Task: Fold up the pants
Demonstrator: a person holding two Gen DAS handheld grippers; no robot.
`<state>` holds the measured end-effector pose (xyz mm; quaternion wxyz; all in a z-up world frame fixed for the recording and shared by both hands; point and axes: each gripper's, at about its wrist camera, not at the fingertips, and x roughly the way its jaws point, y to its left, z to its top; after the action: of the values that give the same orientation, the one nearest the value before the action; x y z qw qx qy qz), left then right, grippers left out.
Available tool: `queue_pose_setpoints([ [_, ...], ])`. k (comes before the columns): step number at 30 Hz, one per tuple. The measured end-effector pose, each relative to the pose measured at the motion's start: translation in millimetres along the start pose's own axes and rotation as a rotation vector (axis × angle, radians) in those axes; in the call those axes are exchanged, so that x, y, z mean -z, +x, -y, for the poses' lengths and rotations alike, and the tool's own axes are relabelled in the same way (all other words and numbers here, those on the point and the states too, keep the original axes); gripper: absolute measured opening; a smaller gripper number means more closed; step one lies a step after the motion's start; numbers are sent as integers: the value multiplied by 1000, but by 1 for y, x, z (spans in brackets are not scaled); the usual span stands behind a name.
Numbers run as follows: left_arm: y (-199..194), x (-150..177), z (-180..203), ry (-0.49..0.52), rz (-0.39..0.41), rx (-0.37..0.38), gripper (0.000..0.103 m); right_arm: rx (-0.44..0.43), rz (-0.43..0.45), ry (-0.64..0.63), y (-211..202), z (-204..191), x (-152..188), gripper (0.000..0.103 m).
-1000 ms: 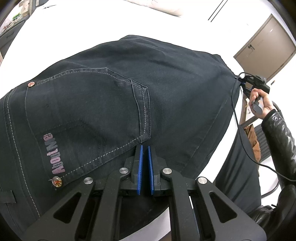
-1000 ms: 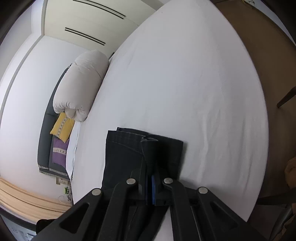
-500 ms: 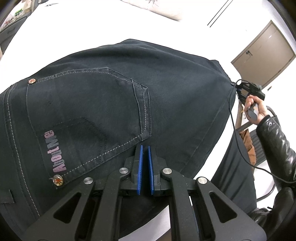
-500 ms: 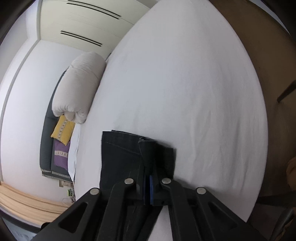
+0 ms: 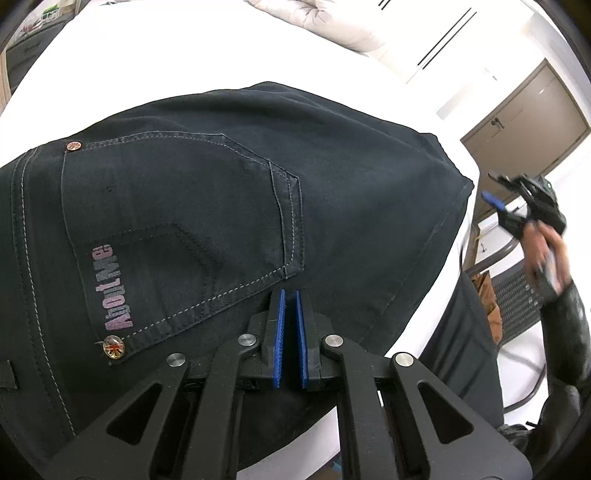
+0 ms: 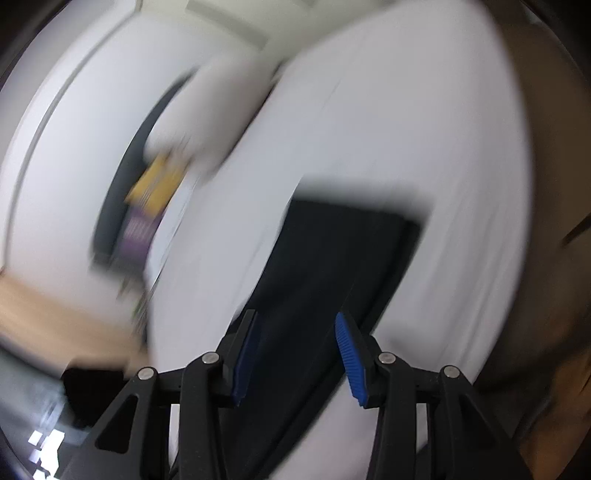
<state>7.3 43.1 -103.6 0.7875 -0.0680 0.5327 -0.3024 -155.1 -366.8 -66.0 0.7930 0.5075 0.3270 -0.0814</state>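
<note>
Dark denim pants (image 5: pixel 221 192) lie spread on the white bed (image 5: pixel 166 55), back pocket with pink lettering facing up. My left gripper (image 5: pixel 290 295) is shut on the cloth just below the pocket's lower corner. The right wrist view is motion-blurred: the flat leg end of the pants (image 6: pixel 351 251) rests on the sheet (image 6: pixel 424 129). My right gripper (image 6: pixel 295 328) hangs above that leg end, its jaws opening with nothing between the blue pads. In the left wrist view the right gripper (image 5: pixel 493 188), held by a hand in a black sleeve, is off the pants' right corner.
A pale rolled duvet (image 5: pixel 325 22) lies at the far side of the bed. A brown door (image 5: pixel 524 122) and a chair (image 5: pixel 517 295) are at the right. A dark sofa with a yellow cushion (image 6: pixel 155 184) stands beyond the bed; brown floor (image 6: pixel 546 184) borders it.
My right gripper let go of the leg end, opened, and pulled up and away; its view is now blurred. The left gripper stays shut on the pants, which shifted slightly with it.
</note>
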Motion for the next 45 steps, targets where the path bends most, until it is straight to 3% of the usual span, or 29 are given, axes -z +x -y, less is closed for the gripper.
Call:
queue_pose_setpoints([
  [5,-3,3,2,0,9,-4,6,-126,-213,36,45,-18,67,47],
  [11,-4,5,3,-14,9,3,6,-117,-324,63,77,-27,92,47],
  [18,-4,6,5,-20,11,-1,6,-87,-353,64,81,-28,97,44],
  [23,-3,3,7,-19,10,-7,6,-111,-408,69,101,-34,106,42],
  [24,-3,3,8,-17,10,-9,6,-115,-410,65,104,-34,109,37],
  [26,-4,3,9,-12,8,-10,6,-106,-407,55,110,-35,113,7],
  [28,-3,2,10,-9,4,-10,6,-105,-399,44,110,-34,114,5],
  [33,-4,1,15,19,-11,-31,6,-81,-375,-19,98,-37,118,4],
  [41,-5,0,18,12,-9,-38,6,-109,-376,-14,96,-32,121,4],
  [45,-3,0,17,9,-7,-38,6,-143,-401,68,100,-23,109,11],
])
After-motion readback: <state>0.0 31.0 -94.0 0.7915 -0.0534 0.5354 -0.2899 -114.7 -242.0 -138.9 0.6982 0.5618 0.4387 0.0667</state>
